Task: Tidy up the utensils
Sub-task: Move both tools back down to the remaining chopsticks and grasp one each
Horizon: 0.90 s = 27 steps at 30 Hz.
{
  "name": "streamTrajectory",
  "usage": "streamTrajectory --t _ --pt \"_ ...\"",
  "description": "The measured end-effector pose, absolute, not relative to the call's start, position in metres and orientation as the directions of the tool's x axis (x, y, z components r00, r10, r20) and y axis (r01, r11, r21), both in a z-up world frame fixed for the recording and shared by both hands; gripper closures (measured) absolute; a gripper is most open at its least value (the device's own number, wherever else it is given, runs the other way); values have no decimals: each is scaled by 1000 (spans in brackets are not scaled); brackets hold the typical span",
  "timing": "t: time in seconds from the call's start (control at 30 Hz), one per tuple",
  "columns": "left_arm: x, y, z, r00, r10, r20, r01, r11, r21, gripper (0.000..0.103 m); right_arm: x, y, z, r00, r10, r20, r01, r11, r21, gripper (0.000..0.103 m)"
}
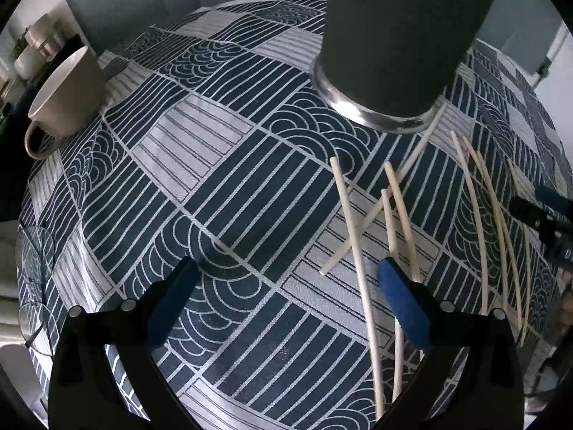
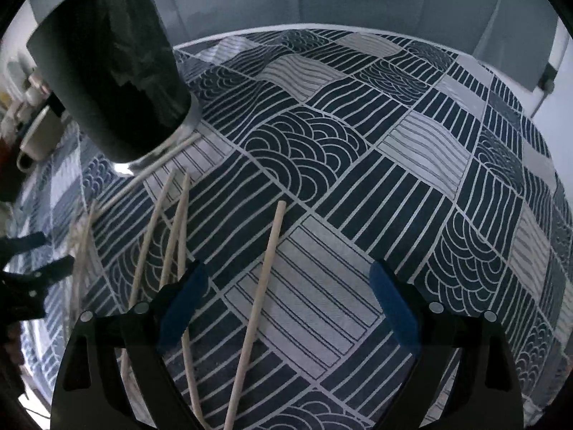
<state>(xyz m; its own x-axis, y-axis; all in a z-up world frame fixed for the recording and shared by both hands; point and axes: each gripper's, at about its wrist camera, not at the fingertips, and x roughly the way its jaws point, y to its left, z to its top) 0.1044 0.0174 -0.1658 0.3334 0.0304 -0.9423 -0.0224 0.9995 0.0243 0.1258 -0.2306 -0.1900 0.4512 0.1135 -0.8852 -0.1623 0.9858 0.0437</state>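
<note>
Several pale wooden chopsticks [image 1: 397,200] lie scattered on a blue-and-white patterned tablecloth [image 1: 222,193]. A tall dark tumbler [image 1: 394,36] with a shiny metal base stands behind them, and one stick's end touches that base. My left gripper [image 1: 286,272] is open low over the cloth, its right finger over the nearest sticks. In the right wrist view the tumbler [image 2: 114,71] is at the upper left. My right gripper [image 2: 288,276] is open, with one chopstick [image 2: 265,276] lying on the cloth between its fingers. More chopsticks [image 2: 154,233] lie beside its left finger.
A beige mug [image 1: 68,93] stands at the far left of the table, near jars on a shelf. A pair of eyeglasses [image 1: 35,258] lies at the left edge. The right gripper [image 1: 537,215] shows at the right edge, and the left gripper [image 2: 32,272] at the other view's left edge.
</note>
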Motion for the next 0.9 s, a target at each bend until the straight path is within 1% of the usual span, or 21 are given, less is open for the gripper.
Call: streamTrajectory --t 0.07,0.2,0.27,0.3,0.33,0.37,0.43,0.47,0.5,0.53,0.6,0.63,0.67,0.7,0.73,0.77,0.8,0.87,0.9 --pt "103 18 -166 333 32 -943 -26 999 25 4 126 -226 -191 455 78 -887 -165 986 3 15" --pt "102 17 -165 323 34 -946 -24 999 27 4 129 -227 -193 430 72 -900 -149 989 8 15" --pt "104 17 -166 313 33 -949 -25 999 27 4 130 -227 -192 415 66 -907 -150 989 3 16" --pt "106 18 -166 307 32 -951 -25 999 26 5 130 -227 -192 411 67 -909 -151 988 5 19" --pt "107 19 -167 303 28 -953 -23 999 22 5 130 -228 -191 411 67 -909 -152 988 4 26" --pt "107 20 -167 300 26 -954 -20 1000 21 6 130 -229 -189 414 68 -908 -155 988 4 32" --pt "107 22 -165 297 22 -955 -8 1000 21 10 128 -231 -186 415 72 -907 -165 986 3 55" --pt "106 24 -164 296 20 -955 -2 1000 20 15 127 -233 -184 414 72 -907 -170 986 1 59" --pt "104 26 -163 294 17 -956 3 1000 19 20 127 -234 -183 413 73 -908 -174 985 0 70" --pt "102 28 -161 295 15 -955 9 1000 18 24 126 -236 -182 412 70 -908 -181 983 -6 84" --pt "98 31 -158 297 10 -955 24 1000 18 44 126 -241 -182 401 61 -914 -180 984 -13 97" --pt "96 36 -156 294 4 -956 28 1000 13 50 125 -242 -181 398 63 -915 -181 983 -11 97" --pt "95 39 -155 293 4 -956 25 1000 12 63 125 -244 -181 394 67 -917 -181 983 -6 97" --pt "94 44 -154 291 3 -957 18 1000 9 78 125 -245 -181 389 71 -919 -179 984 0 98" --pt "93 49 -154 284 -5 -959 10 1000 -2 83 126 -246 -181 381 76 -922 -177 984 8 98" --pt "93 53 -154 278 -8 -961 3 1000 -8 94 127 -246 -180 373 81 -924 -178 984 14 98" --pt "92 56 -153 270 -11 -963 -8 1000 -14 97 129 -247 -180 362 90 -928 -182 983 24 98" --pt "90 65 -153 237 -36 -971 -57 997 -51 98 131 -251 -178 344 111 -933 -175 983 52 98" --pt "90 66 -152 228 -25 -973 -58 998 -39 98 131 -253 -176 340 121 -933 -168 984 66 99"
